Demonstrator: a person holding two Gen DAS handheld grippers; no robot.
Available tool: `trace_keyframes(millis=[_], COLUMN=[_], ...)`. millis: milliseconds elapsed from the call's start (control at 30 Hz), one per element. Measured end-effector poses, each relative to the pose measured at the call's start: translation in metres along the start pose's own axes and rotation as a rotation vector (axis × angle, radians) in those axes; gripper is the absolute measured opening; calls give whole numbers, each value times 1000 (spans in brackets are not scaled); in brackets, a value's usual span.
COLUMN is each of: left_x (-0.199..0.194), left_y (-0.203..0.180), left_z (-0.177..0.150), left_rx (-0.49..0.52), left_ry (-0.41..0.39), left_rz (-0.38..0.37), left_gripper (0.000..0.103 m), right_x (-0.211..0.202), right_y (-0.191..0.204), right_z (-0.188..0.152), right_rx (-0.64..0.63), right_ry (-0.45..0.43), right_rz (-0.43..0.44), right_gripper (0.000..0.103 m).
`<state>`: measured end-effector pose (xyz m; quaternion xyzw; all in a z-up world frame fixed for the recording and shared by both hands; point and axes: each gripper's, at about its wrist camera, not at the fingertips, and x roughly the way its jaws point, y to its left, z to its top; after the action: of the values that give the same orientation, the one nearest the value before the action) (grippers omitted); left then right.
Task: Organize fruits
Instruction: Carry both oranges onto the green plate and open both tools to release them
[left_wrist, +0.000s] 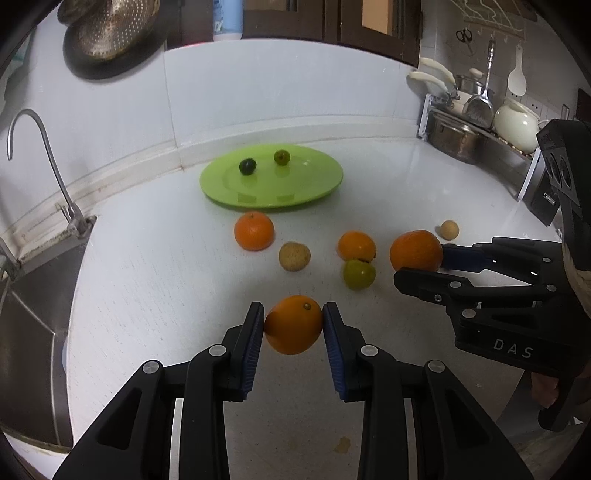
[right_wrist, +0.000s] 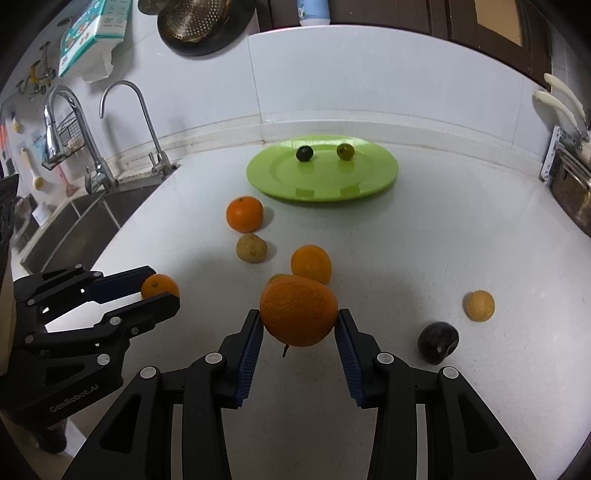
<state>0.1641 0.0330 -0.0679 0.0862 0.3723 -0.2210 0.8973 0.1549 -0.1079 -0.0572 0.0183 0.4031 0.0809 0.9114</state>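
While the left gripper (left_wrist: 293, 325) clamps a small orange (left_wrist: 293, 325) between its blue pads, the right gripper (right_wrist: 299, 319) grips a bigger, rougher orange (right_wrist: 299, 310) the same way. Both fruits sit near the front edge of the white bench (left_wrist: 406, 184), the small one to the left of the big one.

Toward the back edge lies a green plate (left_wrist: 271, 177), close to the wall. On it rest a dark fruit (left_wrist: 247, 166) and an olive-green fruit (left_wrist: 282, 157), apart from each other.

Between plate and grippers lie a mandarin (left_wrist: 254, 230), a tan fruit (left_wrist: 294, 256), another orange (left_wrist: 356, 245) and, touching its front side, a green fruit (left_wrist: 359, 274). Farther right sits a small tan fruit (left_wrist: 449, 229). Near the right gripper's right finger lies a dark plum (right_wrist: 438, 342).

A sink (left_wrist: 33, 332) with a tap (left_wrist: 40, 147) adjoins the bench's left edge, and a rack of pots (left_wrist: 480, 129) stands at the back right corner.
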Motion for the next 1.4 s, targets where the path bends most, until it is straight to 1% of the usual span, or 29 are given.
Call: trace_keyframes(millis=[233,467,667,800,1000,1267,1400], left_x=[-13,-28,-27,-27,-19,3,18], left_y=[6,16,24,28,32,36,41], left_z=[12,27,44,58,83,119,135], left_rx=[-4,-8,-16,-1,14,44,41], left_ry=[-21,-70,-101,-135,-168,-180,-167], left_rz=[6,22,27,36,38,38,29], left_gripper=[32,32,32,32,32,32,32], right_x=[-13,-25,-28,-26,-16,7,19], right_y=[7,15,20,18,11,-5,-12], right_z=[11,27,45,59,81,117,135], right_rx=[-9,-29,-43,-45,-45,-53,-58], right_ry=[-43,-96,-141,-162,-169,-150,-139], right_rz=[-2,2,17,28,46,56,61], right_gripper=[41,41,41,41,41,41,41])
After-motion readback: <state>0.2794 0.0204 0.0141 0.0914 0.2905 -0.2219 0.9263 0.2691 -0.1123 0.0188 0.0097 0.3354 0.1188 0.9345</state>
